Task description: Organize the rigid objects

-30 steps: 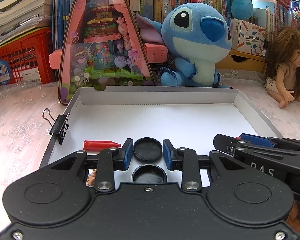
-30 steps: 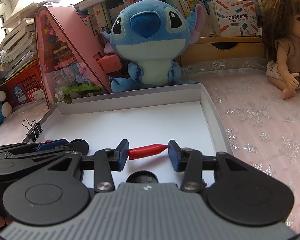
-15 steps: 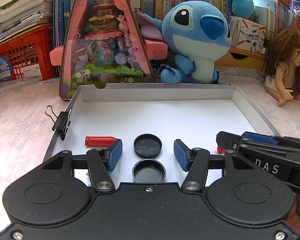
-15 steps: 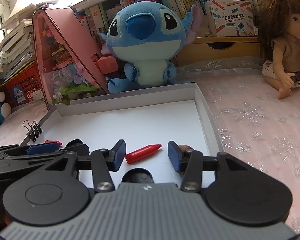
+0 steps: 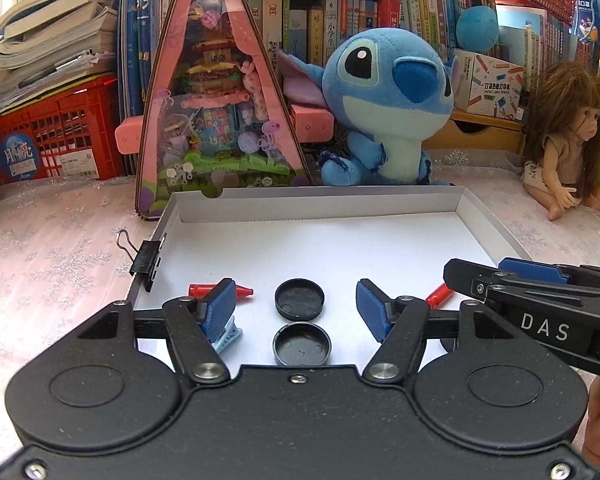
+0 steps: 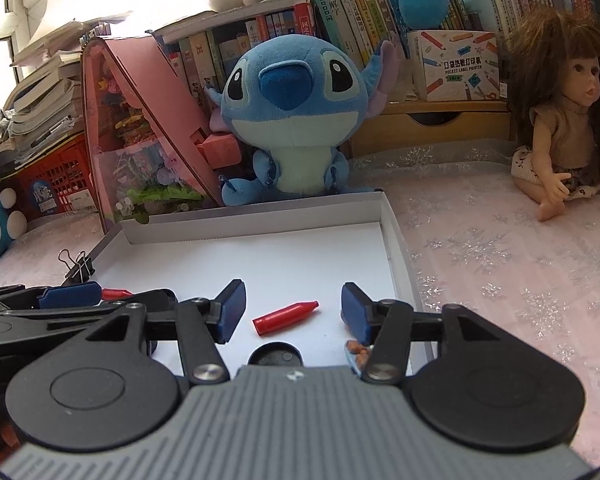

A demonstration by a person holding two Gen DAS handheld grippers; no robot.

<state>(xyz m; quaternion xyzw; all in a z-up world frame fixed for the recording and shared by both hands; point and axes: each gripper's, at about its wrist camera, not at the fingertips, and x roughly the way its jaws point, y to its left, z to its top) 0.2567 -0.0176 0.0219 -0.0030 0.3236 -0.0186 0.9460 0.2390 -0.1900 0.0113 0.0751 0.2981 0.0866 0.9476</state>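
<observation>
Left gripper [image 5: 296, 308]: jaws opening, pads clear of the two black caps [image 5: 299, 299] lying between and just ahead of them in the white tray [image 5: 320, 208]. Right gripper [image 6: 292, 312]: jaws opening, red crayon [image 6: 286, 317] loose on the tray floor between the pads, untouched. Recommended: finish spreading, then lift both straight back, so neither pad nudges the placed pieces.

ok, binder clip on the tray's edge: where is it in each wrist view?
Left wrist: binder clip on the white tray's left rim, left of centre.
Right wrist: binder clip at far left, same rim, above the left gripper.
Shared landmark: blue plush behind the tray.
</observation>
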